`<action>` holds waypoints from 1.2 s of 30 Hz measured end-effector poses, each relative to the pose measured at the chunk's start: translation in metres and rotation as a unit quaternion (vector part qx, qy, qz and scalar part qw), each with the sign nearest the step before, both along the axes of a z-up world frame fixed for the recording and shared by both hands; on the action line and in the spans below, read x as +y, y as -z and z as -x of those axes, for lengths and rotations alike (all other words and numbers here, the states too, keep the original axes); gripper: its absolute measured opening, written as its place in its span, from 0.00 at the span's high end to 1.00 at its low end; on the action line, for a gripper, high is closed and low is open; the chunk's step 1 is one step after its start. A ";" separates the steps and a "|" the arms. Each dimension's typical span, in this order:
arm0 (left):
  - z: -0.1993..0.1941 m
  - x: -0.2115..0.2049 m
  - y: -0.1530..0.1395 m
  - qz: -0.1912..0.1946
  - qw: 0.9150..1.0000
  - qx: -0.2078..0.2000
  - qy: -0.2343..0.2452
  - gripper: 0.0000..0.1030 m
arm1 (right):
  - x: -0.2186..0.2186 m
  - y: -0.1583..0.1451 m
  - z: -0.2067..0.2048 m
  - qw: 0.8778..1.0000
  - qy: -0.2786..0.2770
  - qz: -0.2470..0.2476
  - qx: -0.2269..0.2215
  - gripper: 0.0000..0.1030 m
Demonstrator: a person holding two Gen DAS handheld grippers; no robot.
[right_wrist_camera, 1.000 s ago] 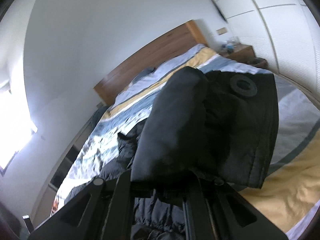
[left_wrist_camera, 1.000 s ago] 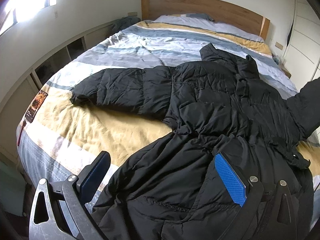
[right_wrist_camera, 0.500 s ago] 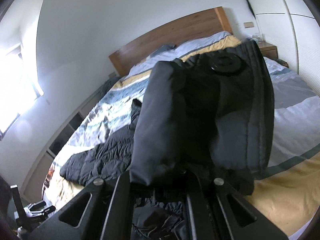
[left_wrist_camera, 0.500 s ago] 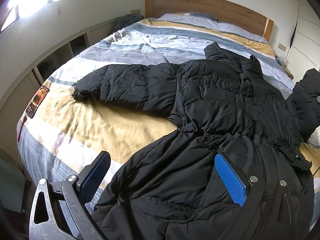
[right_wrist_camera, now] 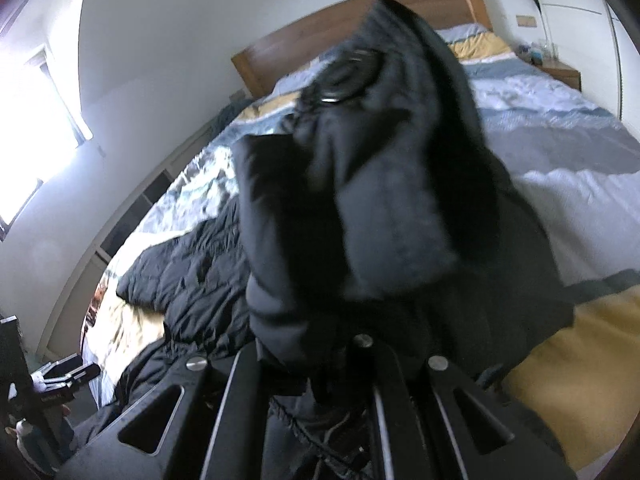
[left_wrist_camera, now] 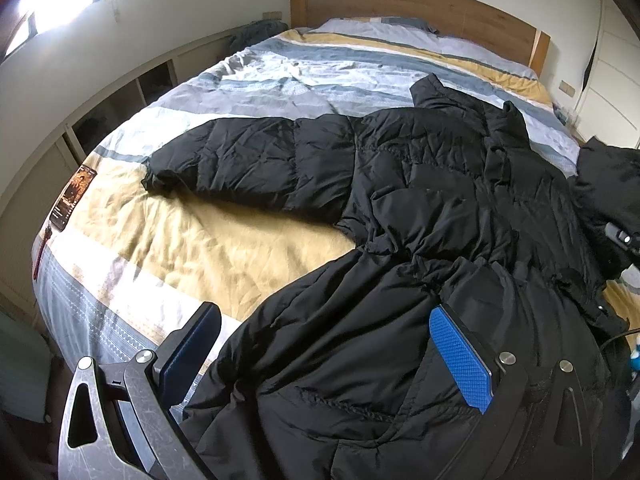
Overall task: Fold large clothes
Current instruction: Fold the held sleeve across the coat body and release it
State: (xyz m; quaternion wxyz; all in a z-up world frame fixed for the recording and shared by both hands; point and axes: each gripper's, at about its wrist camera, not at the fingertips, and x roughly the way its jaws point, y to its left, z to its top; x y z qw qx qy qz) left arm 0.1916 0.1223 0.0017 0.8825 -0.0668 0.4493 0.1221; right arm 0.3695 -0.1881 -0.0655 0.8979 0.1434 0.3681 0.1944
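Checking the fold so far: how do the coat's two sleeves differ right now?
The left-hand sleeve lies flat and stretched out on the bed; the other sleeve is lifted off it, bunched. The flat one is untouched; the raised one is clamped in the shut right claw. Both are black and padded.

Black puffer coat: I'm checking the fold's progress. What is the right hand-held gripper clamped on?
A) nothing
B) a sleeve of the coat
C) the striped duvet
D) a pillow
B: in the right wrist view the right hand-held gripper is shut on the sleeve of the black puffer coat, raised above the bed.
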 end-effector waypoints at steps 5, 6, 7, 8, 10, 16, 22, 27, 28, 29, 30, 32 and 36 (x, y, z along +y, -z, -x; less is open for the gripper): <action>0.000 0.000 0.001 0.001 1.000 0.002 -0.001 0.01 | 0.012 0.020 0.000 1.000 -0.008 0.011 0.024 0.94; 0.000 0.001 0.001 0.003 1.000 0.003 -0.002 0.01 | 0.015 0.023 0.000 1.000 -0.009 0.011 0.028 0.94; 0.000 0.002 0.001 0.006 1.000 0.004 -0.004 0.01 | 0.017 0.027 0.001 0.999 -0.011 0.014 0.032 0.94; 0.000 0.002 0.002 0.007 1.000 0.005 -0.005 0.01 | 0.018 0.029 0.001 0.999 -0.013 0.017 0.036 0.94; -0.001 0.003 0.003 0.008 1.000 0.006 -0.005 0.01 | 0.021 0.035 0.002 0.999 -0.017 0.022 0.045 0.93; 0.001 -0.001 0.000 0.011 1.000 0.005 -0.001 0.01 | 0.023 0.048 0.006 0.997 -0.026 0.038 0.068 0.90; 0.008 -0.007 -0.012 0.013 1.000 -0.001 0.004 0.01 | 0.028 0.047 0.009 0.995 -0.033 0.059 0.077 0.82; 0.021 -0.016 -0.031 0.008 1.000 -0.015 0.012 0.01 | 0.043 0.039 0.026 0.993 -0.050 0.086 0.071 0.47; 0.024 -0.018 -0.035 0.007 1.000 -0.020 0.014 0.01 | 0.047 0.036 0.032 0.992 -0.054 0.091 0.068 0.47; 0.028 -0.021 -0.040 0.005 0.999 -0.027 0.018 0.01 | 0.051 0.032 0.038 0.992 -0.060 0.095 0.064 0.47; 0.031 -0.025 -0.045 0.004 0.999 -0.033 0.024 0.01 | 0.054 0.028 0.046 0.991 -0.066 0.096 0.059 0.47; 0.038 -0.033 -0.055 -0.004 0.998 -0.046 0.039 0.01 | 0.058 0.020 0.058 0.991 -0.075 0.098 0.052 0.47; 0.047 -0.050 -0.071 -0.007 0.996 -0.052 0.066 0.01 | 0.054 0.000 0.087 0.991 -0.079 0.100 0.034 0.47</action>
